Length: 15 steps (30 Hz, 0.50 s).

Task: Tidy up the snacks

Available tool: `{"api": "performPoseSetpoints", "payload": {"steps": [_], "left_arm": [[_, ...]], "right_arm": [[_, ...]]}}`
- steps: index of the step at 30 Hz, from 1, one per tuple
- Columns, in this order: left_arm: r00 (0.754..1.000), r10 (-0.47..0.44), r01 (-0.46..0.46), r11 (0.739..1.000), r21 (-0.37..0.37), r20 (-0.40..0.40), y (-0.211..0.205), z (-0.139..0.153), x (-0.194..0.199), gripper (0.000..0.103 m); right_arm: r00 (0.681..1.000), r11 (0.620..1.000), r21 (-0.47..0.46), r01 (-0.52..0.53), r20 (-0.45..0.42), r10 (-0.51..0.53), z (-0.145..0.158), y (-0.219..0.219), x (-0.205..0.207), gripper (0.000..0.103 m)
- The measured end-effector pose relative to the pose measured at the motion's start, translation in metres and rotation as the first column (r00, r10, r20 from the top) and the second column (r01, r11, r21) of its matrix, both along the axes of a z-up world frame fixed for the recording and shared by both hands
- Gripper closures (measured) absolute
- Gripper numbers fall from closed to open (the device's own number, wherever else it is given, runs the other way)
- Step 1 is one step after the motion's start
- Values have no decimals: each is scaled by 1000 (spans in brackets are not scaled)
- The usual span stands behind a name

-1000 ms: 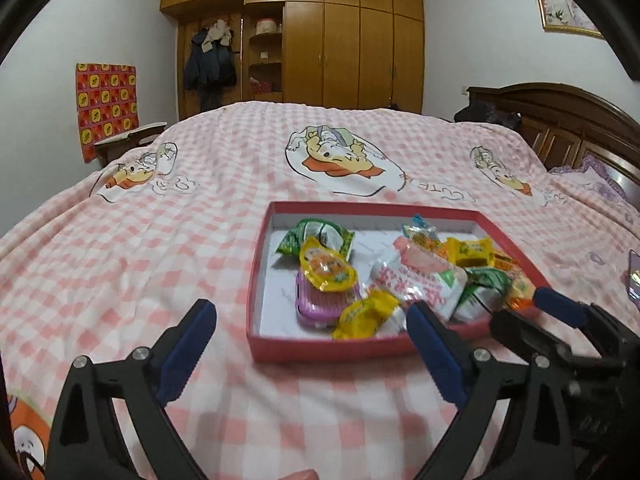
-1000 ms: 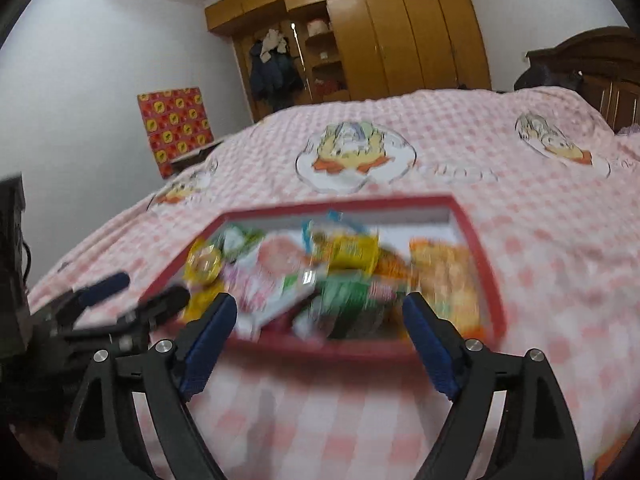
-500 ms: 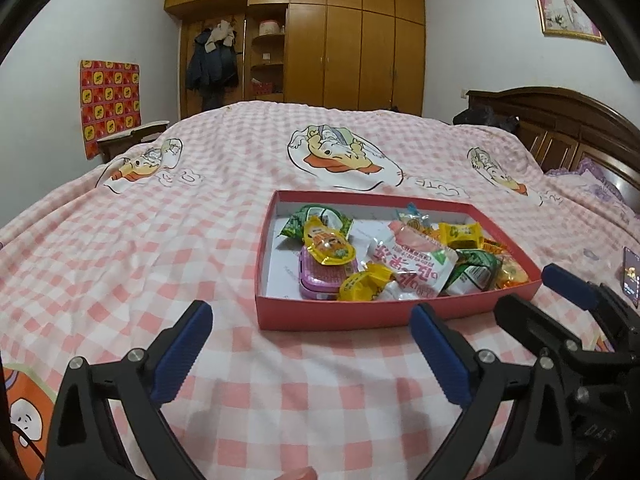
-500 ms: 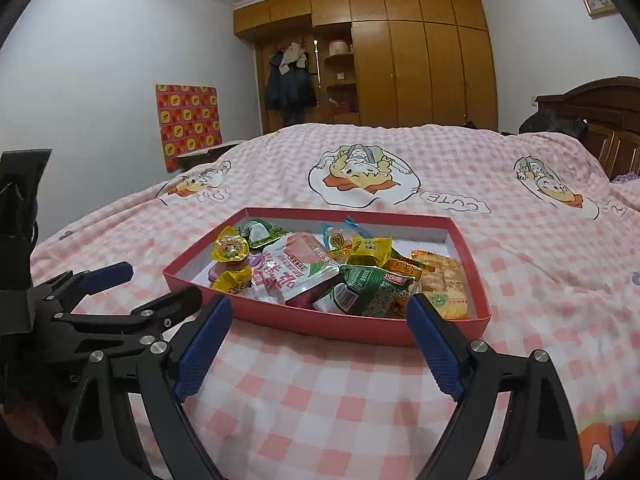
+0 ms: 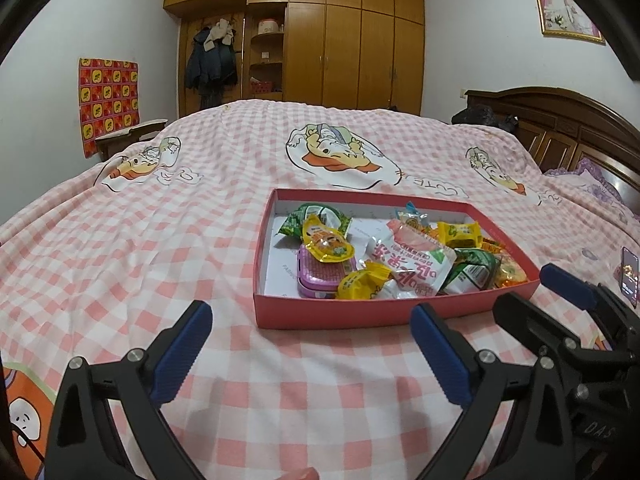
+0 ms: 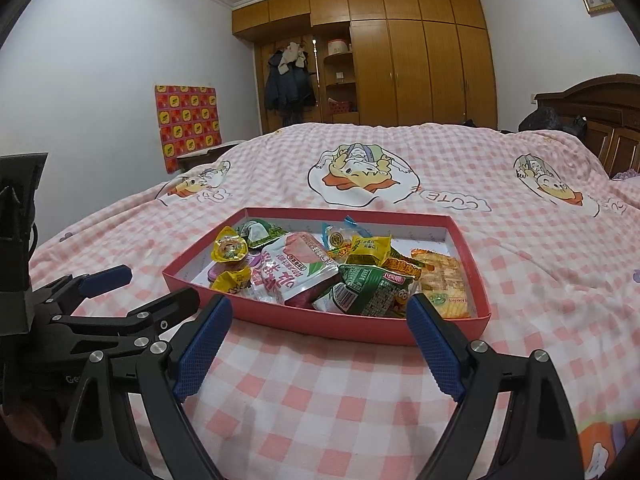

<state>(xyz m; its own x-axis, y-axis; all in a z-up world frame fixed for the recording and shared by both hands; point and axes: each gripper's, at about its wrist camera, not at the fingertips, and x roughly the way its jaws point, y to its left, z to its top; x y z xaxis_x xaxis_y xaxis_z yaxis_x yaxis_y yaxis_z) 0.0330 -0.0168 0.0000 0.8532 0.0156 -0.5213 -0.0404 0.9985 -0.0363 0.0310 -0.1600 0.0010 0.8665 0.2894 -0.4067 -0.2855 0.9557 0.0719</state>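
Red cardboard formed the shallow rectangular tray [image 5: 332, 314] that lay on the bed's pink-and-white checked cotton cover [image 5: 120, 248], just ahead of both pairs of fingers and touching neither. Crinkly plastic snack packets were heaped inside it: a large pink-and-white pouch [image 5: 412, 264], a yellow sealed jelly cup [image 5: 326, 242] resting on a flat purple plastic case [image 5: 320, 276], a small yellow wrapped sweet [image 5: 362, 282], a dark green foil packet [image 6: 368, 286] and a clear pack of pale crackers [image 6: 442, 280] at the tray's right end. The left gripper [image 5: 308, 350] hovered low over the cover, its blue-padded fingers [image 5: 182, 354] spread wide and holding nothing. The right gripper [image 6: 320, 346] sat level beside it, fingers [image 6: 436, 350] likewise released, framing the tray's near wall.
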Motion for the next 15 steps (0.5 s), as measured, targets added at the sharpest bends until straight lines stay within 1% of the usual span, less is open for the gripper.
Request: {"api": "performPoseSetpoints", "payload": {"steps": [15], "left_arm": [[1000,-1,1,1000,0,0,0,0,0,2]], "right_arm": [[1000,1000,10,-5,-11,5,-1,0,2,12]]}}
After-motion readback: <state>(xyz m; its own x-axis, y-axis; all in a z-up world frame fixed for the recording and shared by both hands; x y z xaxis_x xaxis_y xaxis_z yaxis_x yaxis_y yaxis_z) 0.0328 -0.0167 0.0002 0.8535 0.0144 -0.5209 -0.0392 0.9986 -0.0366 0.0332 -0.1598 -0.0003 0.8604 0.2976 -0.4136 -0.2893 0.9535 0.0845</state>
